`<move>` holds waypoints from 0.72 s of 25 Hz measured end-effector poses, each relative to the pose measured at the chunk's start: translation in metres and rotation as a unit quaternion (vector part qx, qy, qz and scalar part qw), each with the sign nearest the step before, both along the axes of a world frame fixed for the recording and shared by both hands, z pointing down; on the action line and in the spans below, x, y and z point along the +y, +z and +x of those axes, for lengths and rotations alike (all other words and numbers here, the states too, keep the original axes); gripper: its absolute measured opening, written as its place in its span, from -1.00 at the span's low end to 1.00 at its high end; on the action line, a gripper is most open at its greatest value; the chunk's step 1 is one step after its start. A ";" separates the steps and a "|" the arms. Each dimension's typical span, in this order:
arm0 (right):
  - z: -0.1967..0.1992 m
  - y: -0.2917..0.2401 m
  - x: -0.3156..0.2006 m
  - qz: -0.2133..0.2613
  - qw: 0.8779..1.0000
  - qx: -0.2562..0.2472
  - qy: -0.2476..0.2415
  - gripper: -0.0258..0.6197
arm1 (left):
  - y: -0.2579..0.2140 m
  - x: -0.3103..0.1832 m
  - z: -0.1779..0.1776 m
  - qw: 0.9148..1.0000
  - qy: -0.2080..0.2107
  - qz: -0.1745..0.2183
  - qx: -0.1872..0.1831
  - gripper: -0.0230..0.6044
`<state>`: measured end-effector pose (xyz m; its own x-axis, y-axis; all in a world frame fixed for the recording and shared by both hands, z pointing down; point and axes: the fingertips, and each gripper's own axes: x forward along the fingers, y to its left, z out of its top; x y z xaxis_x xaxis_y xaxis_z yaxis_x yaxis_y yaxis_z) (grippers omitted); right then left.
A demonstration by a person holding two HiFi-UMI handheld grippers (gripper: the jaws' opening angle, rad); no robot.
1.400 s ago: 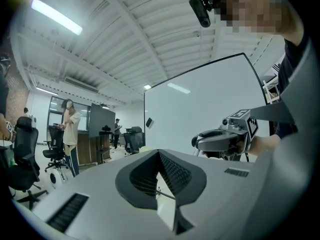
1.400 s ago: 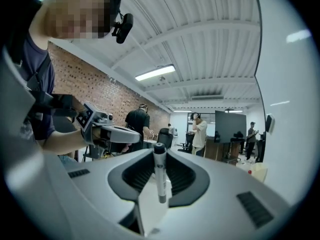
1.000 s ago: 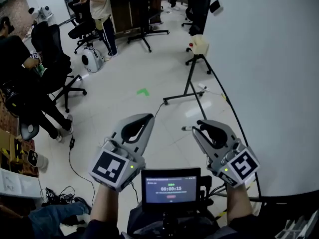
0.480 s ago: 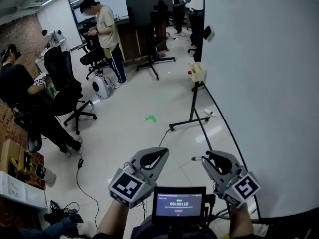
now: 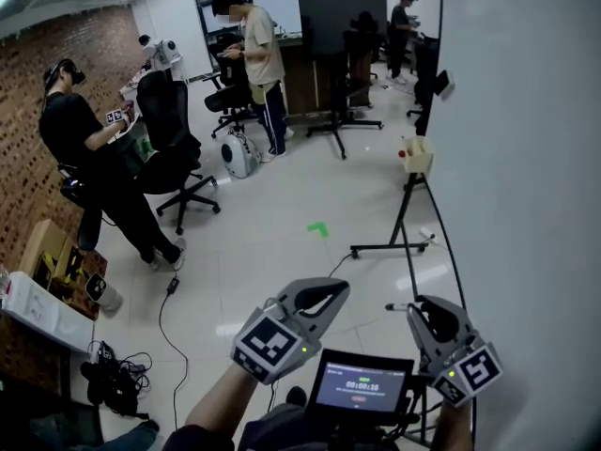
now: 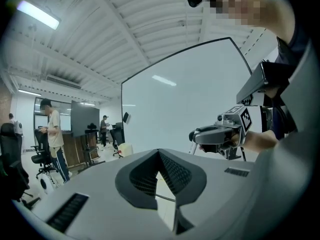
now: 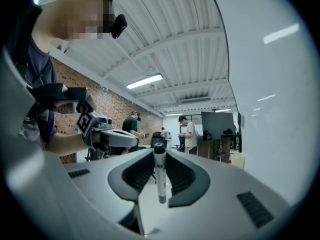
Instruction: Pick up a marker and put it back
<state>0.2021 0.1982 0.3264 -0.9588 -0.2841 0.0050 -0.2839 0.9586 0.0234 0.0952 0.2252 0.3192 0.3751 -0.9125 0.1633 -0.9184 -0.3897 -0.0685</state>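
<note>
Beside the whiteboard (image 5: 526,111), the right tool (image 7: 159,151) pinches a marker (image 7: 160,181): pickup done, putting back remains; left tool (image 6: 159,153) pressed together, empty.

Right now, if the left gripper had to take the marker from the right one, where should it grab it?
Probably the bare end of the marker that pokes out sideways from the right gripper, toward the left gripper. Come from that side, jaws across the thin round barrel; the rest is pinched in the right jaws.
</note>
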 end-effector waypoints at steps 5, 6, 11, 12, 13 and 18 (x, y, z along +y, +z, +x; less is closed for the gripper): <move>-0.001 0.011 -0.008 -0.018 1.000 0.003 -0.014 -0.66 | 0.003 -0.005 -0.001 1.000 -0.016 -0.005 -0.009 -0.93; 0.000 0.014 -0.008 -0.024 1.000 0.005 -0.017 -0.67 | 0.004 -0.005 0.000 1.000 -0.019 -0.006 -0.006 -0.93; 0.006 0.031 -0.011 -0.028 0.999 0.017 -0.021 -0.67 | 0.005 -0.009 0.001 0.999 -0.033 -0.007 0.014 -0.93; 0.007 0.029 -0.012 -0.028 0.999 0.015 -0.020 -0.67 | 0.006 -0.009 0.001 0.999 -0.033 -0.007 0.012 -0.93; 0.008 0.026 -0.013 -0.026 0.999 0.013 -0.020 -0.67 | 0.006 -0.009 0.000 0.999 -0.034 -0.006 0.012 -0.93; 0.003 -0.005 -0.020 0.015 1.000 0.009 -0.025 -0.67 | -0.008 -0.013 0.002 0.999 -0.034 0.005 0.026 -0.93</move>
